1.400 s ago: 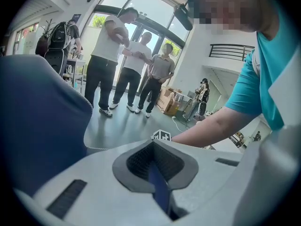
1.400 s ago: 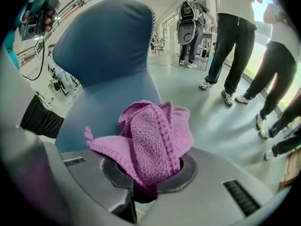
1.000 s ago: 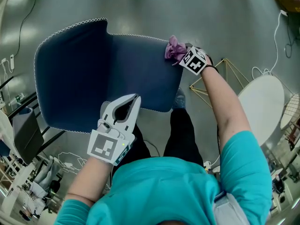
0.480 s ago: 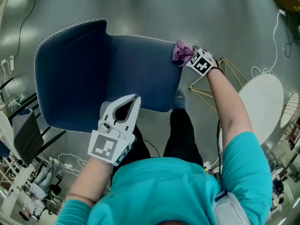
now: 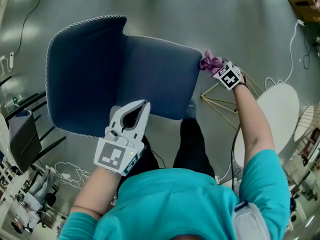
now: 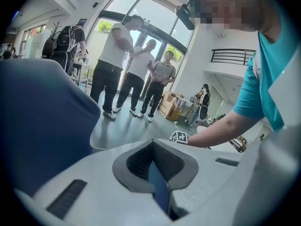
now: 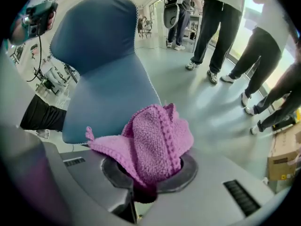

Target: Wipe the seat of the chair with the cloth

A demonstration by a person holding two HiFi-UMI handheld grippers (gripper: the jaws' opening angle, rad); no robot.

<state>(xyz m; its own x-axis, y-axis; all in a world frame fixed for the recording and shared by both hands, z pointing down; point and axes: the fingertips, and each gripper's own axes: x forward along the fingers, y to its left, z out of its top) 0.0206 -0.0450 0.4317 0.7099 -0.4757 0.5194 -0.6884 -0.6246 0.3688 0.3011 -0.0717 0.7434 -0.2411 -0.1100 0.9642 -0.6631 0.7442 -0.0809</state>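
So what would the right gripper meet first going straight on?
Likely the corner of the blue chair seat, just beyond the pink cloth that the right gripper grips; depth is unclear.

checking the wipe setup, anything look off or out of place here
Nothing is spilled or damaged. One oddity: the pink cloth in the right tool sits at the far right corner of the seat, mostly over the floor rather than on it. The left tool is clamped on the seat's near edge.

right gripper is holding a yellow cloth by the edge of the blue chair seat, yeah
Not quite: the cloth is pink-purple, not yellow, as the right gripper view shows. The right gripper does hold it in its jaws by the edge of the blue chair seat.
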